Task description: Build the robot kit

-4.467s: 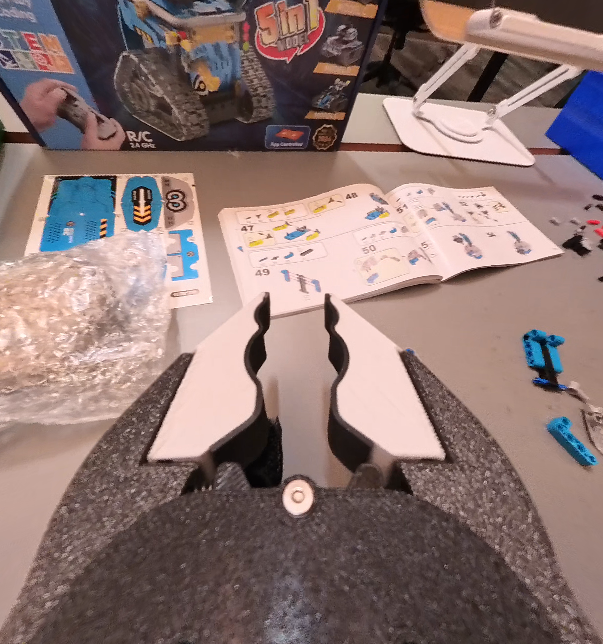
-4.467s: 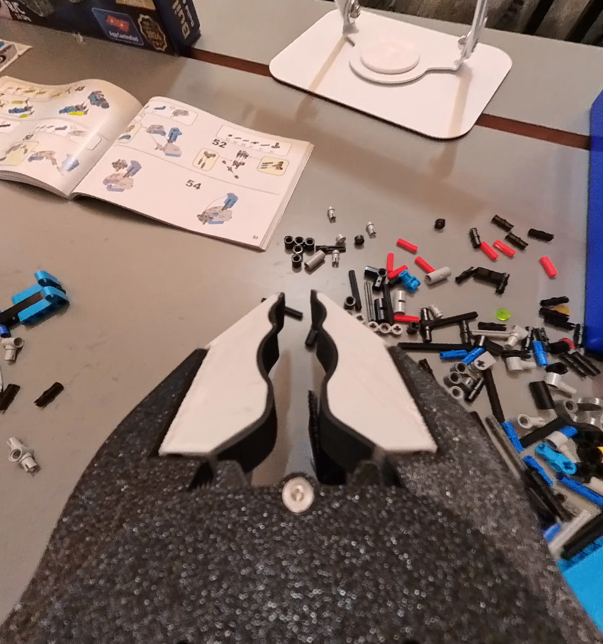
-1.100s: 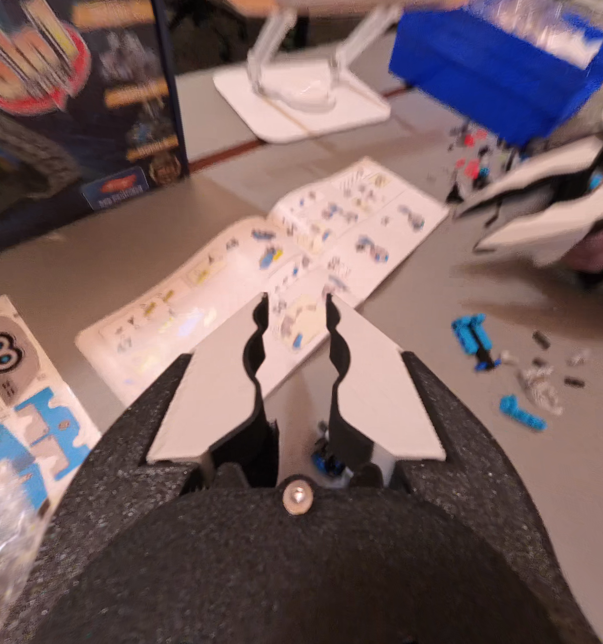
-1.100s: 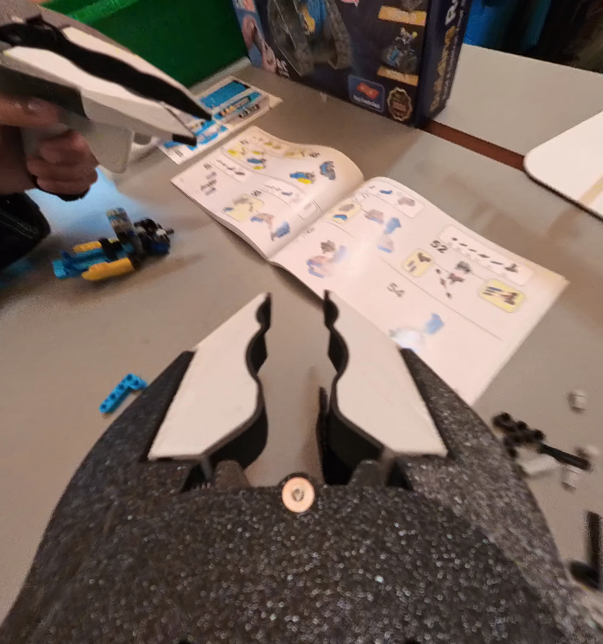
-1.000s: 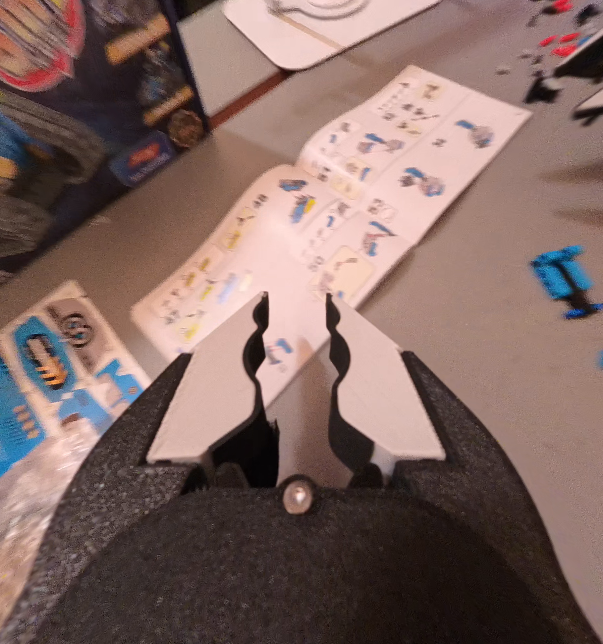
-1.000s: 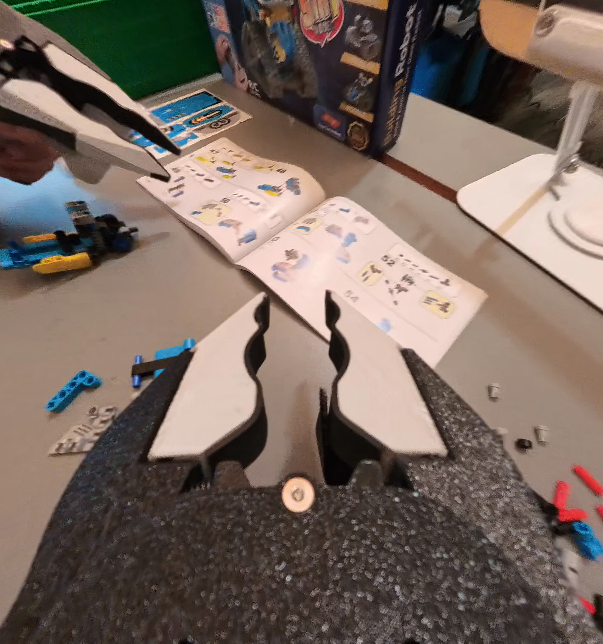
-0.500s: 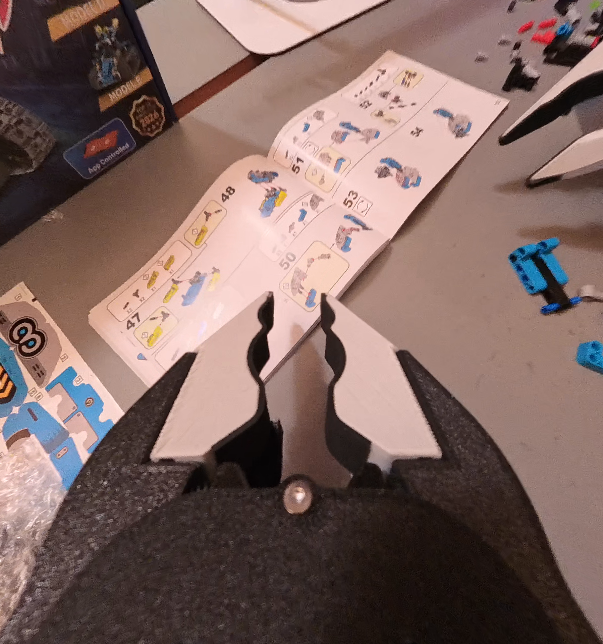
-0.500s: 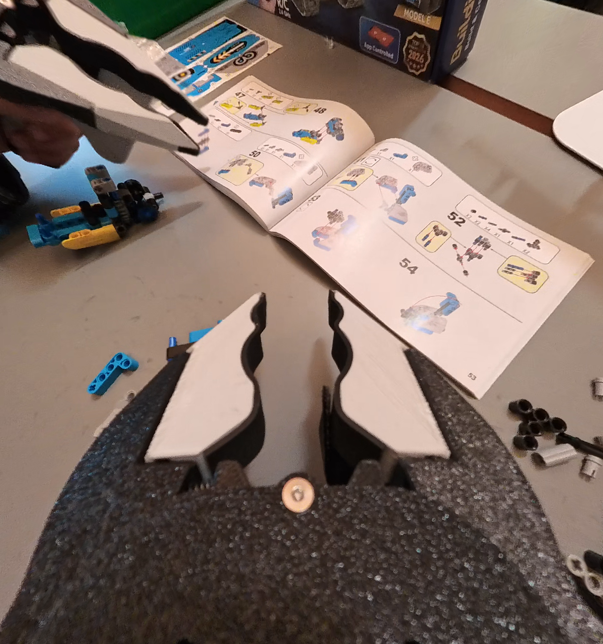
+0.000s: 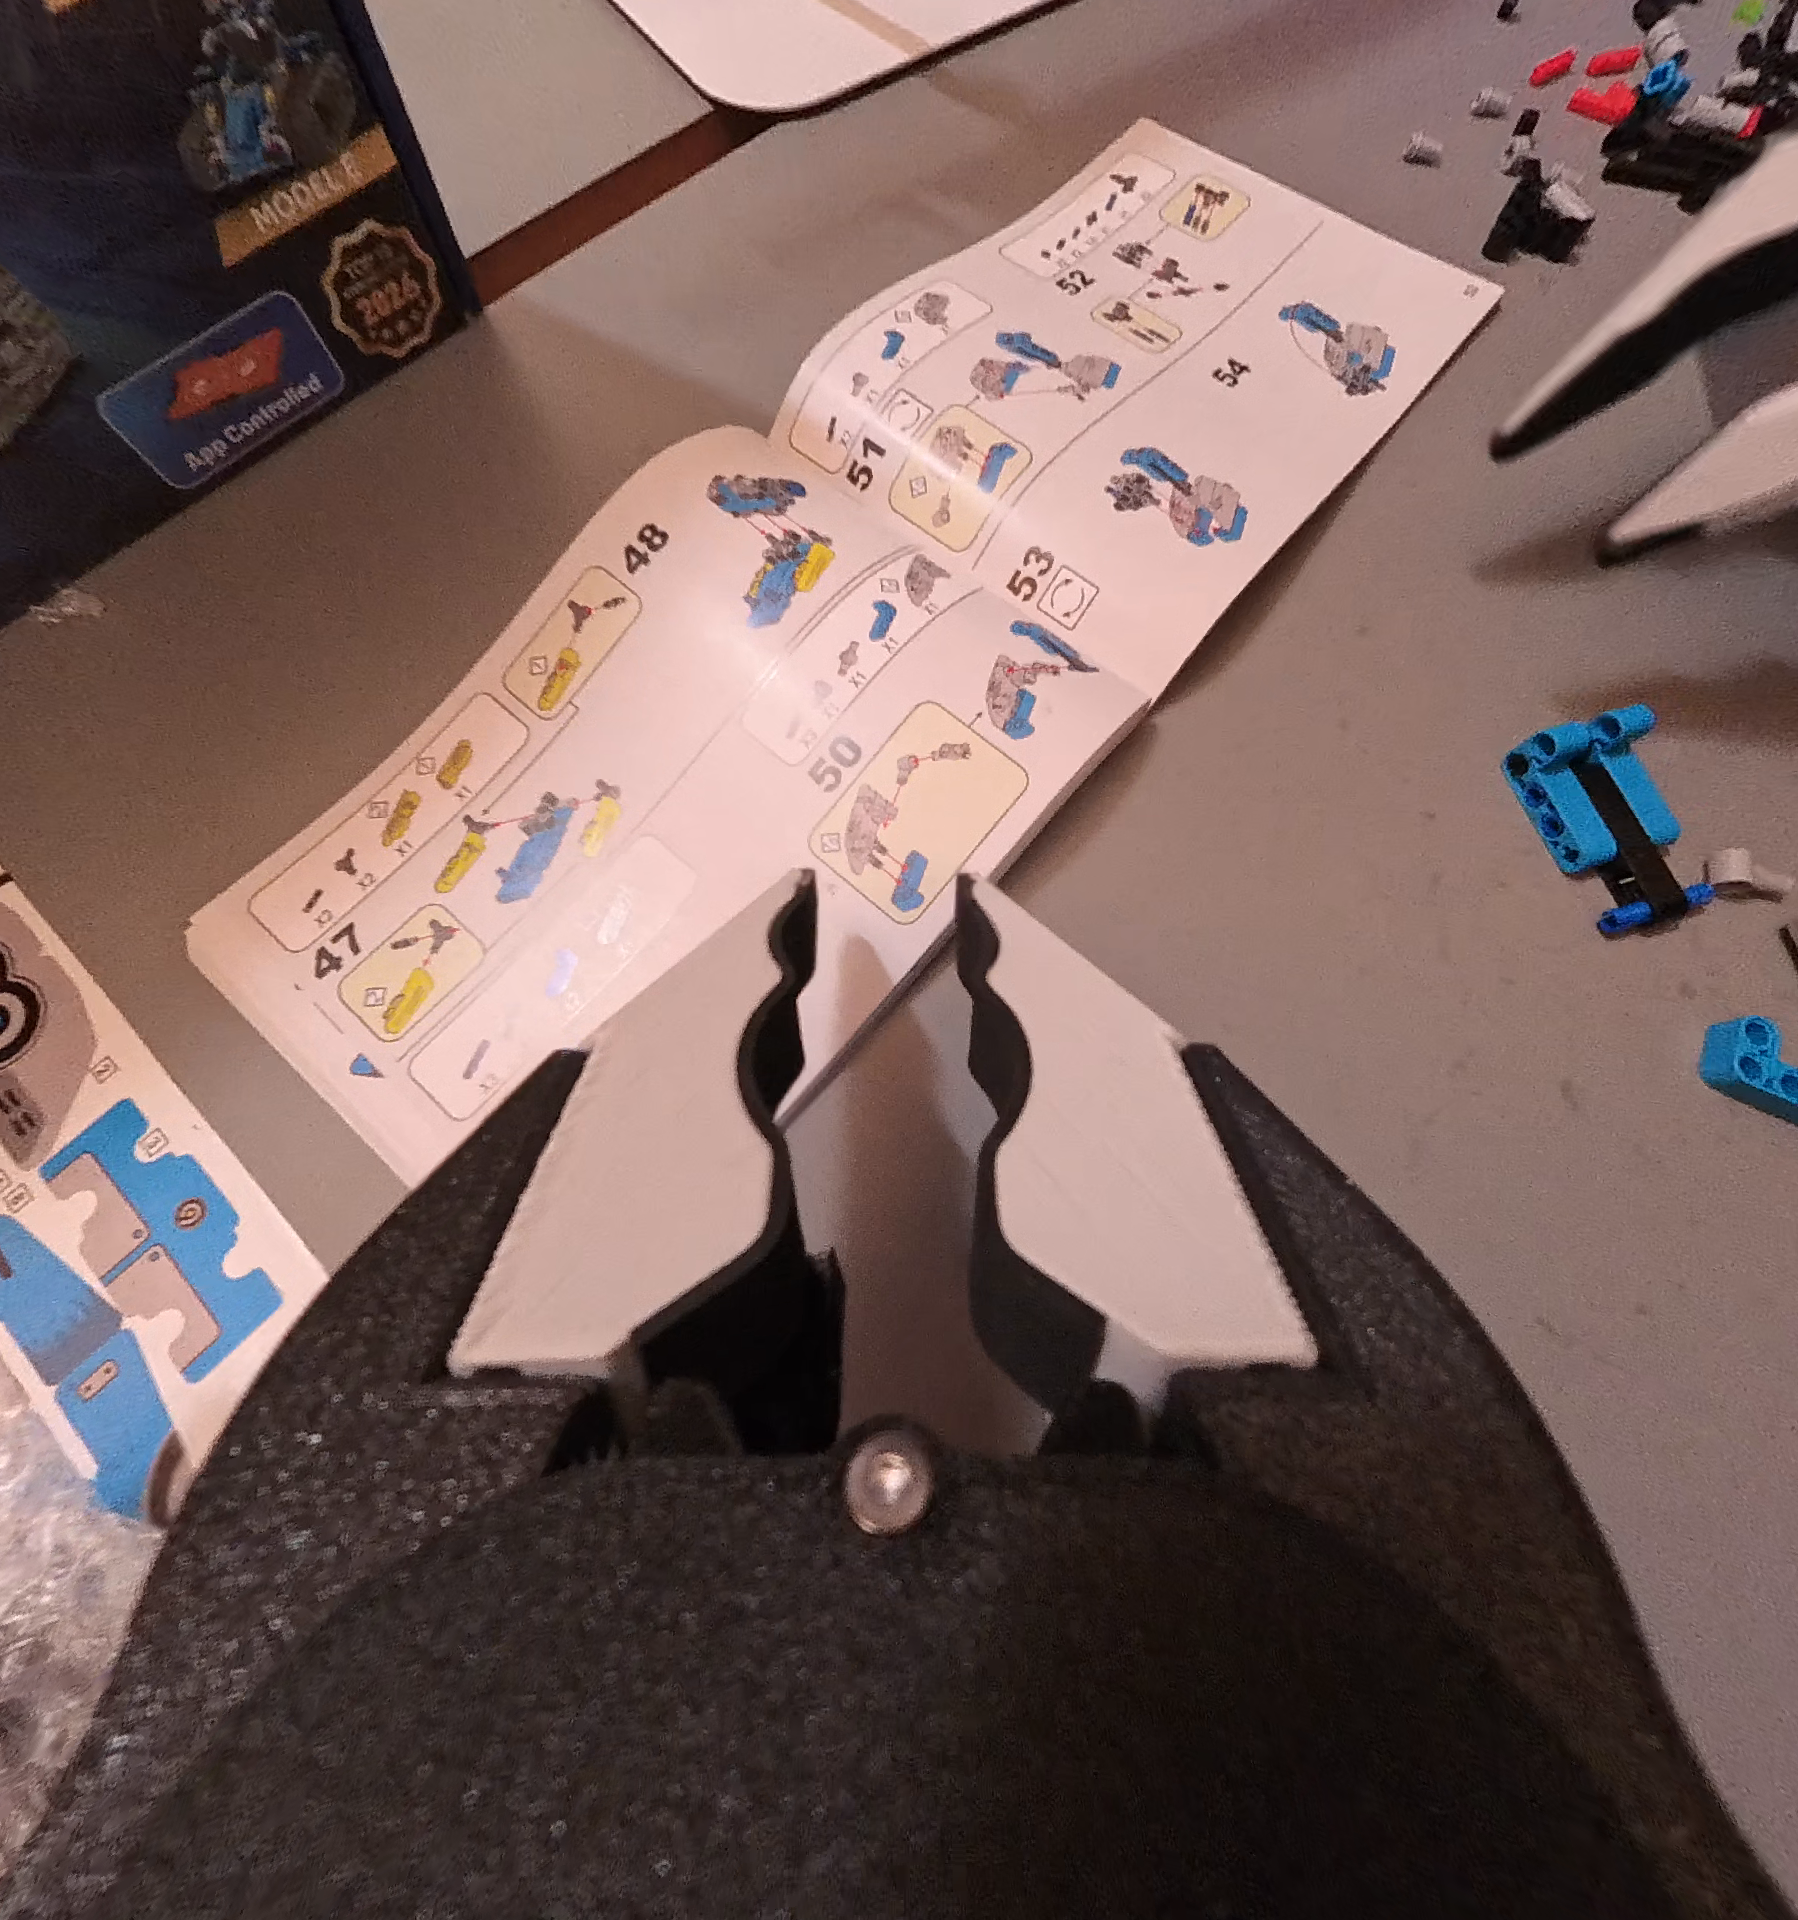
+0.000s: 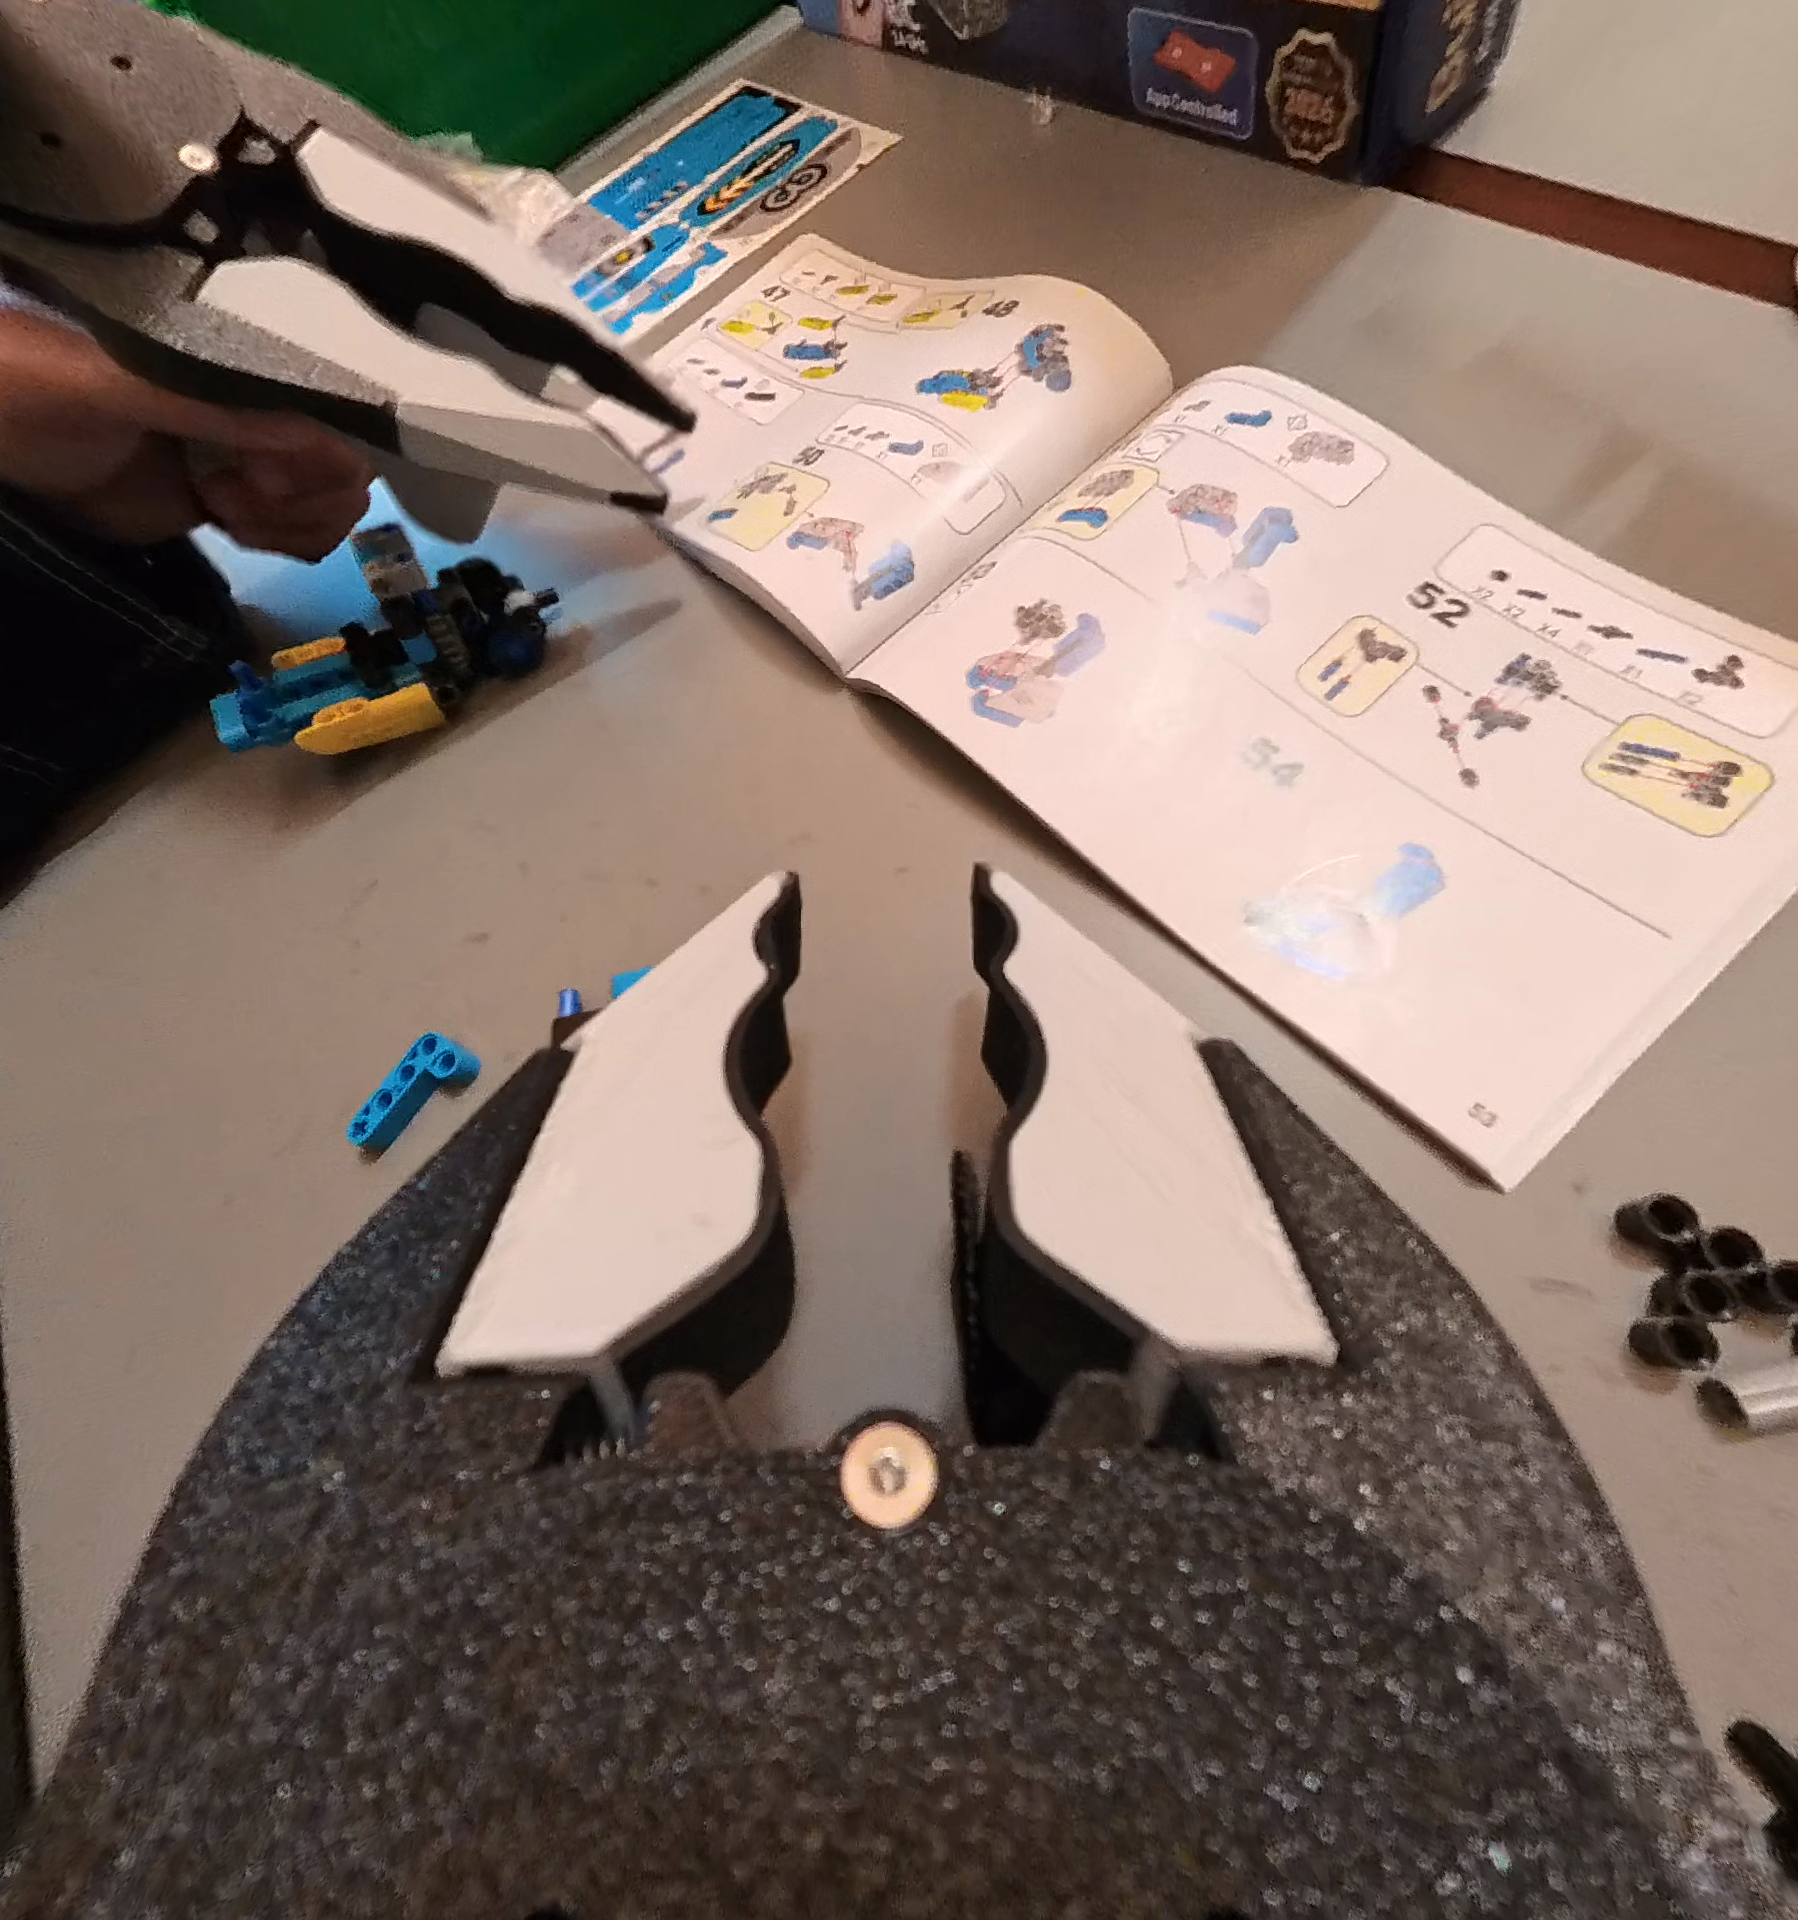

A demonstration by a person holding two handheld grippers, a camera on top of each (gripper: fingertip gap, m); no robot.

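open white instruction booklet (image 9: 874, 582) lies flat on the grey table (image 10: 251, 935). the left gripper (image 9: 884, 894), jaws apart and empty, hovers over its near corner at 12 o'clock. the right gripper (image 10: 884, 883), likewise parted and empty, hangs over bare table, with a small blue angled beam (image 10: 412, 1091) at its 8 o'clock.

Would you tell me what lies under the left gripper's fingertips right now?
The left gripper is open above the near edge of the open instruction booklet and bare grey table; its body hides what lies nearer.
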